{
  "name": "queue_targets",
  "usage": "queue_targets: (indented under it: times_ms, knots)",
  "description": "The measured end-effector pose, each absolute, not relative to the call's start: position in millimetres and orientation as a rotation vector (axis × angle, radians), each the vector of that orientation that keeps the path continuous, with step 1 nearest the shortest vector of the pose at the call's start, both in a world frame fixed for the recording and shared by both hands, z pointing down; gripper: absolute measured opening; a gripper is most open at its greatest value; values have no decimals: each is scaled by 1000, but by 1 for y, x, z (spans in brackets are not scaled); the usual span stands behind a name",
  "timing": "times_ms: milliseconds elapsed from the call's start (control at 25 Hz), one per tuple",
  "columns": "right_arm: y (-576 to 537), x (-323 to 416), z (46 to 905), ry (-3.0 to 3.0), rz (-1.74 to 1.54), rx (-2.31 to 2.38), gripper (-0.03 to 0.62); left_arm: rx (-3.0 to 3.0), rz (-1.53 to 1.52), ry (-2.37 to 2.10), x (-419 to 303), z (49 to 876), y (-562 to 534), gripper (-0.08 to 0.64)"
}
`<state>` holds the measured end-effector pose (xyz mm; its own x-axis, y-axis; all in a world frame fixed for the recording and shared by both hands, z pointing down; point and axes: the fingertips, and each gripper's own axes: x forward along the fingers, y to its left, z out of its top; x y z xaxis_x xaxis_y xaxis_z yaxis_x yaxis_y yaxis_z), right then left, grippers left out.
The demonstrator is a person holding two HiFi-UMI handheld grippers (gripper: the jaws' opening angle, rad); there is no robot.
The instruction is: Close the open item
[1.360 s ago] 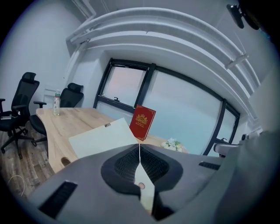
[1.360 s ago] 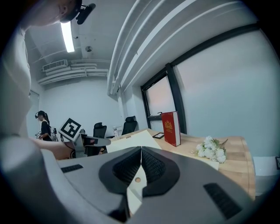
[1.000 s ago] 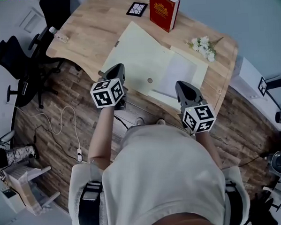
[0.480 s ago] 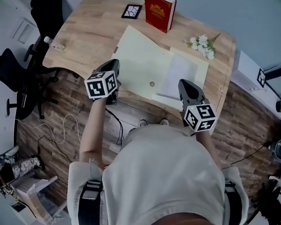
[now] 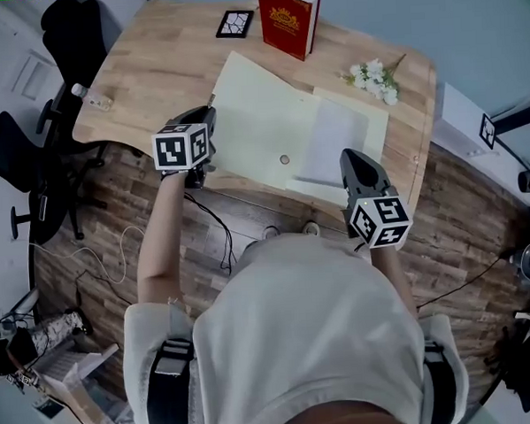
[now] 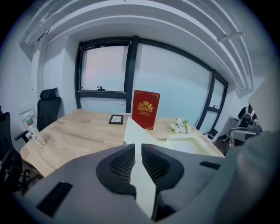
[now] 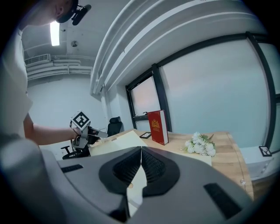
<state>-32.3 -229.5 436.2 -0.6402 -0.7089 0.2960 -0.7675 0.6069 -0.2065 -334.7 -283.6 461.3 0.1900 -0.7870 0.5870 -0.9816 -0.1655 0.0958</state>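
The left gripper (image 6: 136,148) is seen clamped on the raised edge of the left flap (image 6: 133,131) of a pale yellow paper folder (image 5: 269,118). The folder lies spread open on the light wooden tabletop (image 5: 160,61), close to its front edge. The right gripper (image 7: 141,151) is held with its jaws pressed together at the folder's near right corner, and nothing is seen caught between them. A loose white sheet (image 5: 337,141) is exposed on the folder's right half.

It is judged that the thin flap could slip from the pinch, or be creased, if it is swung over too fast. The white sheet could be pushed askew, or the whole folder slid, if the right half is not steadied.

Farther off, an upright red hardback book (image 5: 288,19), a small black-framed square (image 5: 235,23) and a sprig of white flowers (image 5: 371,77) are set along the far side. None of them is seen in the flap's path.
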Motion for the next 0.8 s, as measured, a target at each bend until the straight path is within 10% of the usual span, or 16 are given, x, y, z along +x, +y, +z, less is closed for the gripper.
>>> queue_targets:
  times_ms: [800]
  knots:
    - [-212,3,448,-2517,506,1421,18,2024,846,-1409,-362,506,-329,124]
